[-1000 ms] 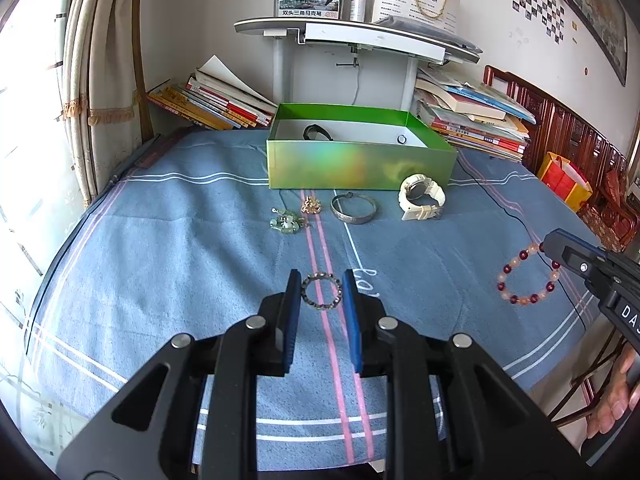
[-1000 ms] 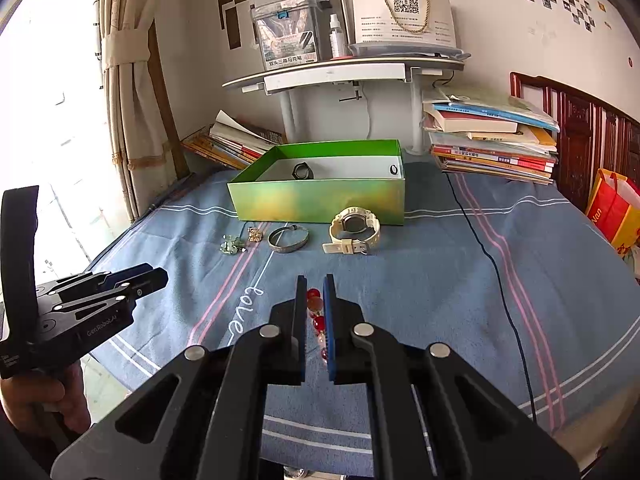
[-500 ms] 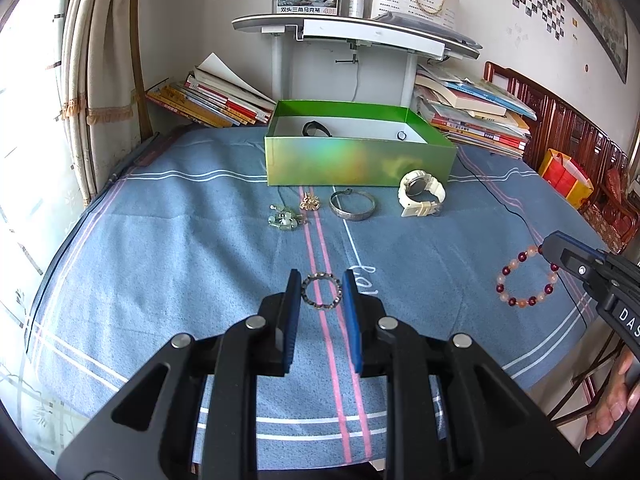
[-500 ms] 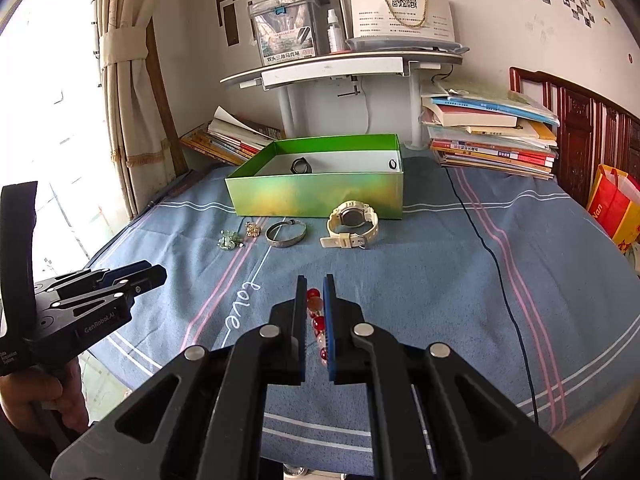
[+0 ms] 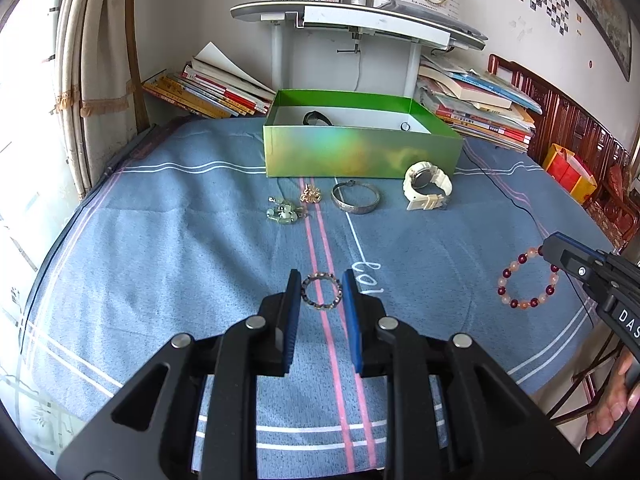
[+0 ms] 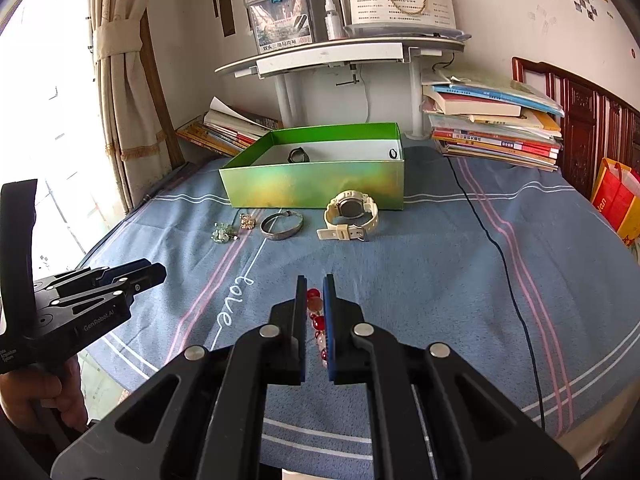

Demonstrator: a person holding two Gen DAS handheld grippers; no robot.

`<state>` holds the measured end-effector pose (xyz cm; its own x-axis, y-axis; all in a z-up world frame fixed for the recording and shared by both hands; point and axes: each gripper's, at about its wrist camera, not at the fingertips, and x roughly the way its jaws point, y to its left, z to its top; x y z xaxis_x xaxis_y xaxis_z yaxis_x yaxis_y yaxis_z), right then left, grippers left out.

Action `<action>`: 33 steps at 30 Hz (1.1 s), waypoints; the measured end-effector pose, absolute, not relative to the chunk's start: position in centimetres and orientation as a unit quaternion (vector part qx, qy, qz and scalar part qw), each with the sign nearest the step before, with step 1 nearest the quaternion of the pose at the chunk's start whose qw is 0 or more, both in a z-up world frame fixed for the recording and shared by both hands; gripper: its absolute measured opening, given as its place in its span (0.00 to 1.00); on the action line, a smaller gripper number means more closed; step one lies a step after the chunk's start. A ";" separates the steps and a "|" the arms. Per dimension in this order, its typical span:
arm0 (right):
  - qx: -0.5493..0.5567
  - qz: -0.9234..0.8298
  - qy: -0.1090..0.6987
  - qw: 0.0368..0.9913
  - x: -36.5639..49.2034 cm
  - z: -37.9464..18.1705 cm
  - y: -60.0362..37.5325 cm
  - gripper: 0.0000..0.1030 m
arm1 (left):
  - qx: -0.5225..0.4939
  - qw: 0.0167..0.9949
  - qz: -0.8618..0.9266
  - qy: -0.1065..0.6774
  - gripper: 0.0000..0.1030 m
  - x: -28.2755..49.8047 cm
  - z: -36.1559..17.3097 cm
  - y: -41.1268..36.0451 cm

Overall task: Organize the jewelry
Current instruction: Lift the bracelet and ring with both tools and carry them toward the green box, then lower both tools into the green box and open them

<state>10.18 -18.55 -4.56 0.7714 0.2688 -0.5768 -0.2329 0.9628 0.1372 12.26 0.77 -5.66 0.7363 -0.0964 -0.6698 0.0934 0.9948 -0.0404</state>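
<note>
My left gripper (image 5: 321,280) holds a small dark beaded ring (image 5: 321,291) between its blue pads, above the blue cloth. My right gripper (image 6: 313,286) is shut on a red and pink bead bracelet (image 6: 316,320), which hangs in a loop in the left wrist view (image 5: 527,278). A green box (image 5: 360,150) stands at the back with a dark watch (image 5: 316,119) and a small ring (image 5: 405,126) inside. In front of it lie a jade piece (image 5: 283,212), a gold piece (image 5: 310,193), a silver bangle (image 5: 355,198) and a white watch (image 5: 426,186).
Book stacks (image 5: 216,90) (image 6: 492,128) flank a white stand (image 5: 352,24) behind the box. A black cable (image 6: 500,248) crosses the cloth at the right. A curtain (image 5: 92,60) hangs at the left. A red and yellow bag (image 6: 616,200) sits off the right edge.
Both grippers have lifted slightly with their pieces; the view has shifted a little. The grips are unchanged.
</note>
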 end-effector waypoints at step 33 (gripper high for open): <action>0.025 0.165 0.236 0.957 30.0 4.0 -16.3 0.08 | -0.008 0.950 -0.042 0.309 0.20 35.4 2.3 0.5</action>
